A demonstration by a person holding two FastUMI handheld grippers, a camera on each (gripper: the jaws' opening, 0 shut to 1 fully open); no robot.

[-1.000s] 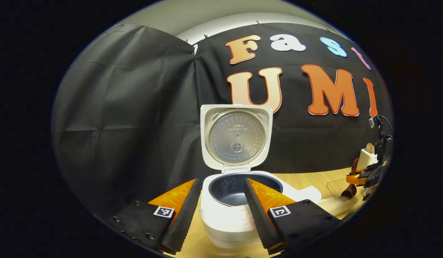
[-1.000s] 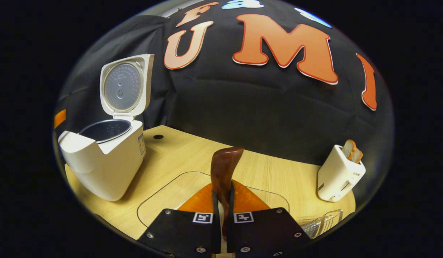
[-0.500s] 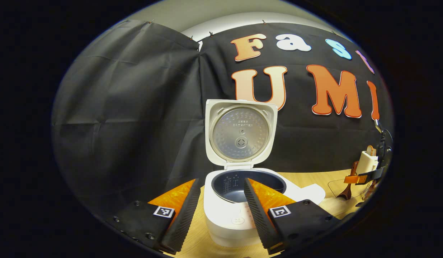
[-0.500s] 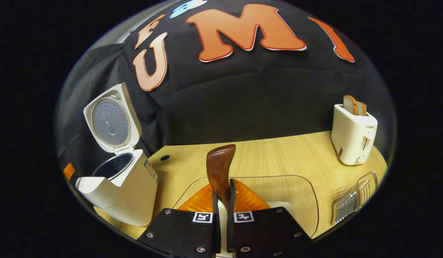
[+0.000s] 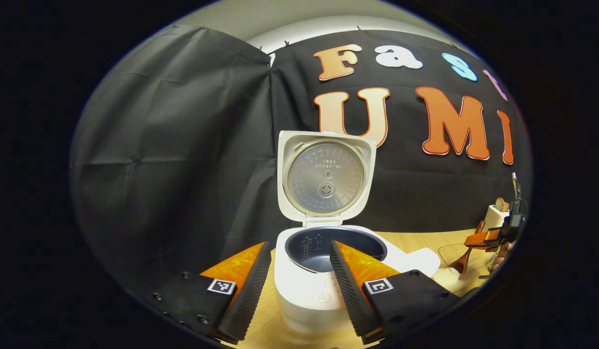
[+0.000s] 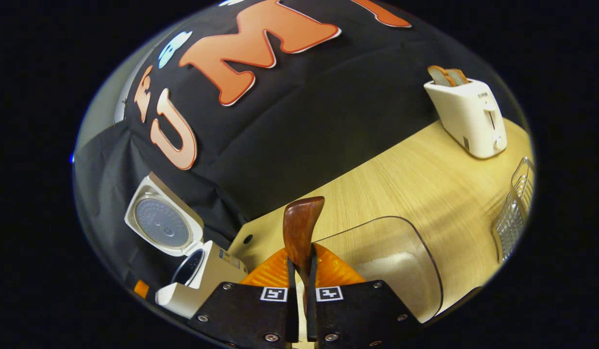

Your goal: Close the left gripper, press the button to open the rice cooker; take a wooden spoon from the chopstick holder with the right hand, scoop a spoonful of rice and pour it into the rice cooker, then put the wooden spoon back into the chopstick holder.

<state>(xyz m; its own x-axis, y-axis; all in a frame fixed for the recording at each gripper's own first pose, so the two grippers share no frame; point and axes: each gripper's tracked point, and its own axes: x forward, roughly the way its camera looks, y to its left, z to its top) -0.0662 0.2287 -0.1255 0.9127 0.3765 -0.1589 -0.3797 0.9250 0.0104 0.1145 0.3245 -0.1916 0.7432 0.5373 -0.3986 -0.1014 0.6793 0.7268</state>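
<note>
**Spoon gripped above the rice box, cooker standing open**

Near the table's (image 6: 415, 184) left end, by the black cloth wall, the rice cooker (image 5: 323, 286) stands with its lid (image 5: 327, 177) swung upright and its dark inner pot (image 5: 335, 247) exposed. The left gripper (image 5: 299, 283) hangs just in front of the cooker with its fingers spread wide, one to each side of the cooker's front, and nothing between them.

The right gripper (image 6: 299, 271) is clamped on the wooden spoon (image 6: 301, 230); both fingers press on the handle, and the dark brown wood rises ahead of the fingers, edge-on to the right gripper view. Which end of the spoon points forward I cannot tell. Under and just beyond the fingers lies a clear plastic container (image 6: 425, 261) with white rice (image 6: 391, 264) in it. From the left gripper view, the same gripper shows far off near the table's right end, with the spoon's bowl hanging down over the clear container.

At the table's far right corner a white toaster (image 6: 469, 121) stands with two slices of bread (image 6: 447, 75) poking from its slots. A wire basket (image 6: 515, 213) sits at the right edge, nearer than the toaster.
</note>
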